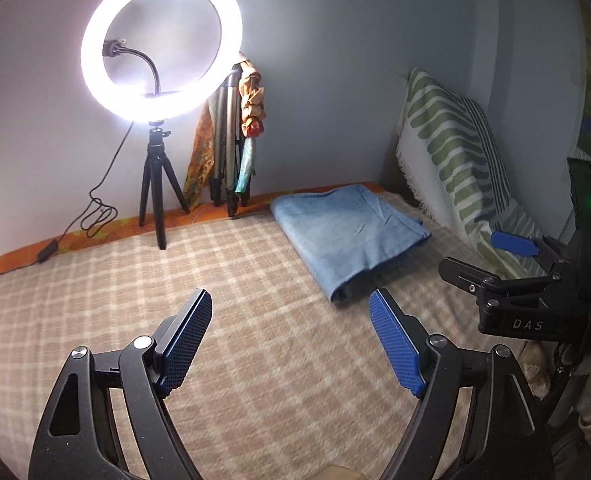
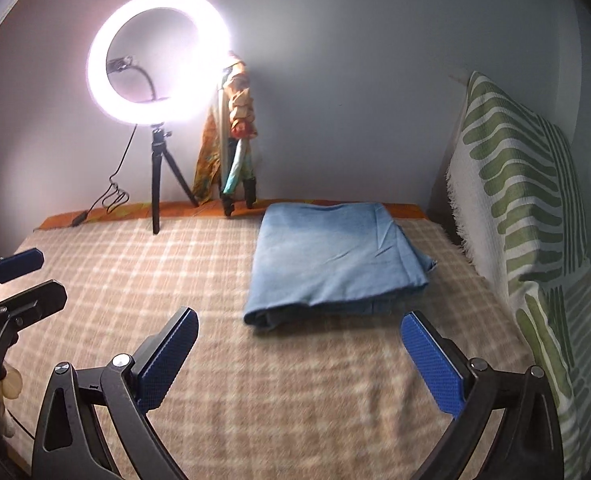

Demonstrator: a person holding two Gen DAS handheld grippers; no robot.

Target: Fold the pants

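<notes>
Pants made of light blue cloth lie folded in a flat, neat stack on the checked blanket. They sit toward the back of the bed, near the wall and close to the green and white pillow on the right. The thick folded edge faces the front, and one small corner sticks out on the right side of the stack. Nothing is touching the pants.

The left gripper hangs above the blanket in front of the pants and a bit to their left. Its two blue fingers are spread wide apart, and nothing is between them. The right gripper hangs above the blanket just in front of the pants. Its blue fingers are spread wide too, and they hold nothing. Each gripper can be seen at the edge of the other one's view, so they are side by side.

At the back left, a bright ring light stands on a small black tripod. Its black cord runs down to the bed. Beside it, a second folded tripod leans on the wall with colorful cloth hanging on it. An orange sheet peeks out along the wall behind the blanket.
</notes>
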